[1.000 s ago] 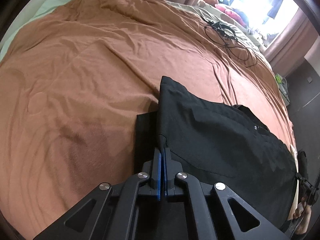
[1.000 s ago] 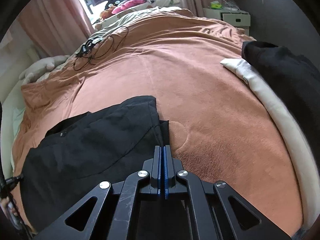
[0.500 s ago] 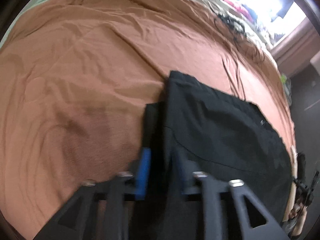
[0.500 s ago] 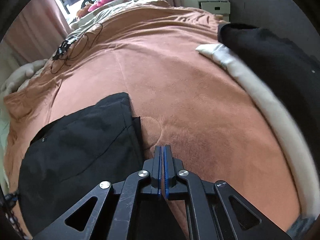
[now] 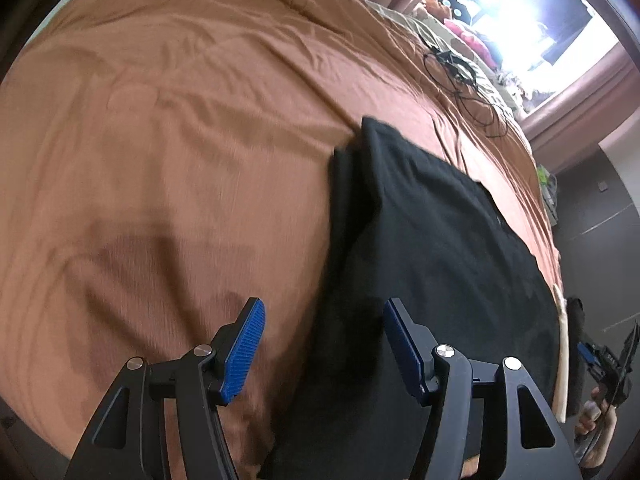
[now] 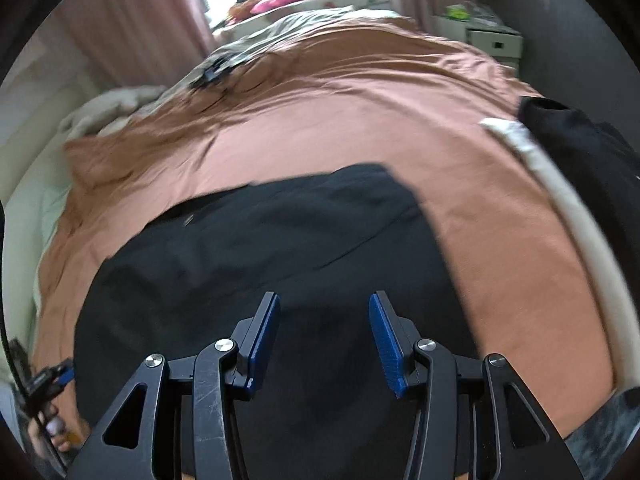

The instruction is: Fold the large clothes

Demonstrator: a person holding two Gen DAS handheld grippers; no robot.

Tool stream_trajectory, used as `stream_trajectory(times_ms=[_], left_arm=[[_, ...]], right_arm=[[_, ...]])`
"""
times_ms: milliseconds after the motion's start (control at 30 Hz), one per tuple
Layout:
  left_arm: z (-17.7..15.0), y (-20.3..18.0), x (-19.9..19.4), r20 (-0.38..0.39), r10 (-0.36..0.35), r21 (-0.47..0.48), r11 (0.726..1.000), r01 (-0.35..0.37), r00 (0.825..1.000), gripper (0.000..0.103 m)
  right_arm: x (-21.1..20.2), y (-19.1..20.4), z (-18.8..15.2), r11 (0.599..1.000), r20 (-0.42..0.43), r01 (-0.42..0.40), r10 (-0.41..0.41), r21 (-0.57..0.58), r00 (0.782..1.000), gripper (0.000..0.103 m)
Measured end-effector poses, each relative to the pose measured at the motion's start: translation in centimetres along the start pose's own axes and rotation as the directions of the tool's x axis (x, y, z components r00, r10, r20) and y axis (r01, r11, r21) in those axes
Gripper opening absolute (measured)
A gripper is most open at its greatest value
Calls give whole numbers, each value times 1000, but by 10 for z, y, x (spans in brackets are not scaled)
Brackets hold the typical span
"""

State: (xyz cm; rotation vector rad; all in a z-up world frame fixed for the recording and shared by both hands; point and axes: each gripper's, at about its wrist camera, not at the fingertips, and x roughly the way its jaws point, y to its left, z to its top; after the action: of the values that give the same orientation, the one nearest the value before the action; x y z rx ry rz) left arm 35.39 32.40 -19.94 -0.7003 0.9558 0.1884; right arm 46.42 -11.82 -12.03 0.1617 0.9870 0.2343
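A black garment (image 5: pixel 432 248) lies folded flat on the brown bedspread (image 5: pixel 180 140). My left gripper (image 5: pixel 324 340) hovers over the garment's left edge. Its jaws are opening, and the blue pads (image 5: pixel 246 344) stand apart from the cloth and press on nothing. In the right wrist view the same garment (image 6: pixel 280 240) fills the middle. My right gripper (image 6: pixel 324 332) hangs above the garment's near part with its jaws opening and nothing gripped between them. A hand (image 5: pixel 596 412) holding the right gripper shows at the far right edge of the left wrist view.
A stack of white cloth (image 6: pixel 560 192) and black cloth (image 6: pixel 592 160) lies at the bed's right side. Black cables (image 5: pixel 460 72) sprawl on the far part of the bed. A white nightstand (image 6: pixel 496 42), pink curtains and a bright window stand beyond.
Both grippers were shut a second ago, the left one on the garment's edge. Both have opened and let go. The right gripper has swung left over the garment, which now lies flat.
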Motion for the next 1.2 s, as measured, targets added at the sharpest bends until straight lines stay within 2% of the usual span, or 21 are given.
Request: stream_trajectory(times_ms=[133, 233, 267, 500, 533, 600, 633, 733, 933, 1200], left_arm=[[-17, 3, 6, -37, -38, -14, 999, 37, 999, 62], [-25, 6, 13, -77, -67, -29, 997, 64, 995, 35], [-28, 6, 14, -84, -72, -28, 997, 70, 994, 31], [-41, 10, 1, -63, -55, -23, 998, 54, 996, 31], [-42, 12, -2, -58, -55, -28, 998, 53, 997, 34], [-45, 16, -7, -49, -51, -50, 998, 49, 997, 40], [-46, 19, -9, -46, -58, -63, 997, 55, 997, 43], [-56, 30, -14, -48, -85, -117, 990, 79, 995, 52], [-76, 50, -17, -35, -211, -257, 946, 195, 977, 53], [-77, 38, -6, -31, -248, -282, 931, 230, 968, 53]], right_arm=[[9, 43, -24, 997, -62, -50, 47, -52, 997, 47], [16, 72, -44, 993, -106, -62, 51, -103, 993, 47], [18, 78, -49, 991, -117, -66, 53, -113, 992, 47], [37, 116, -101, 979, -228, -103, 62, -175, 972, 46], [39, 118, -106, 978, -239, -109, 65, -177, 969, 44], [42, 122, -117, 975, -256, -124, 74, -186, 964, 29], [43, 125, -121, 973, -260, -126, 73, -193, 963, 28], [48, 128, -131, 968, -277, -128, 65, -215, 959, 27], [55, 125, -136, 967, -294, -129, 61, -219, 954, 27], [52, 137, -134, 963, -301, -124, 48, -240, 952, 27]])
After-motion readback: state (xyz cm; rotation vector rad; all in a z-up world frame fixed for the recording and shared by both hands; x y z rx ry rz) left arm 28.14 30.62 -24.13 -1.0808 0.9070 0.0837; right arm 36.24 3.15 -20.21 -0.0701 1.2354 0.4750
